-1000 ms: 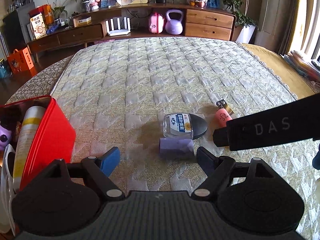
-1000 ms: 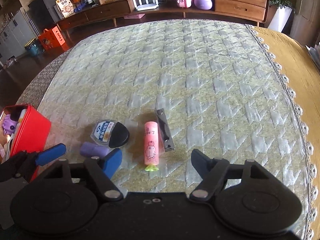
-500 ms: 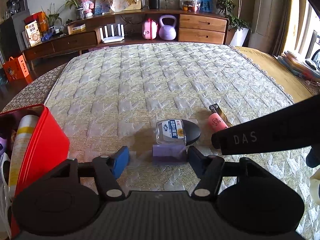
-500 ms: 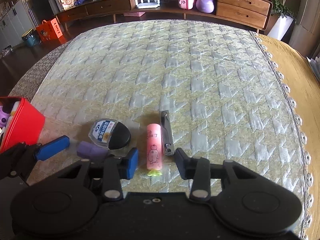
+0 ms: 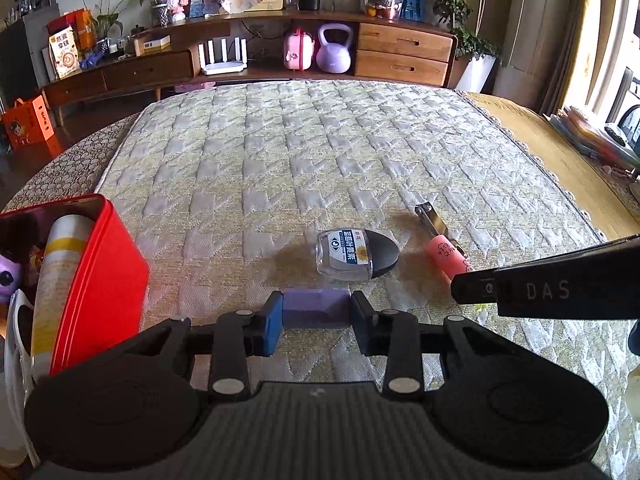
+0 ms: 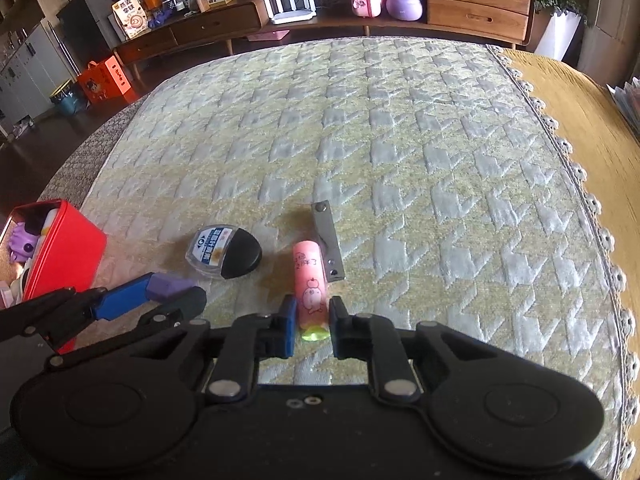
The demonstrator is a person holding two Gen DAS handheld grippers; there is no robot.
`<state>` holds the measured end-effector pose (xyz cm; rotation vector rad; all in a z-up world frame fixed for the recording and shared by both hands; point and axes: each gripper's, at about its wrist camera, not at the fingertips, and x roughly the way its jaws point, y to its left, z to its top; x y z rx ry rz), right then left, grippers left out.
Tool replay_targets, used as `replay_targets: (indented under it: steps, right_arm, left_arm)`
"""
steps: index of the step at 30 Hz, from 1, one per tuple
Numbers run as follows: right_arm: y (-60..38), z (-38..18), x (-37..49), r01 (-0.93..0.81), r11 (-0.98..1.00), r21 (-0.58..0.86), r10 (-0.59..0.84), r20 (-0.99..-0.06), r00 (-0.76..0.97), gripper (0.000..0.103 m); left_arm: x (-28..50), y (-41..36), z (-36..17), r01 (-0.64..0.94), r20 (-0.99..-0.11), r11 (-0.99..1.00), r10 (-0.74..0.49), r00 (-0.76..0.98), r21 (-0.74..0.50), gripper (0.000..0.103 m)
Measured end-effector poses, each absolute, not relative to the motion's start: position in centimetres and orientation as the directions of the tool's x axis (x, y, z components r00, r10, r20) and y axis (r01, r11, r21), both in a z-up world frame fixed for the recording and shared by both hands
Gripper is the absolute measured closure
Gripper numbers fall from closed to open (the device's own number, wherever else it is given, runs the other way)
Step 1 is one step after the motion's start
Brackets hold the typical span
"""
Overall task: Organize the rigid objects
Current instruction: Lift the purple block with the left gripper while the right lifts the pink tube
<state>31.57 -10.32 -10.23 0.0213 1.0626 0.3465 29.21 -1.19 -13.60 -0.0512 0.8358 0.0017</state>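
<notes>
Now the purple block [image 5: 314, 307] lies on the bed [image 5: 320, 152], my left tongs [image 5: 316, 320] closing with both pads against its ends. Right of it, my right tongs [image 6: 313, 326] are closing on the pink tube [image 6: 309, 284]. A small bottle [image 5: 356, 255] lies between, a red tin [image 5: 100, 272] at far left.

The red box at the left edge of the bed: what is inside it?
In the red box a white and yellow tube stands along the near wall, with a purple toy beside it. The wall hides whatever lies deeper.
</notes>
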Motion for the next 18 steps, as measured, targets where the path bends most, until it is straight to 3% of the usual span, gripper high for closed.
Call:
replay_targets:
  steps: [18]
  right_arm:
    - [-11.2, -6.5, 24.7, -0.296, 0.928, 0.227, 0.349, -0.806, 0.478, 0.088]
  left_arm:
    - [24.5, 0.1, -8.9, 0.005, -0.724, 0.995, -0.074, 0.686, -0.097, 0.068]
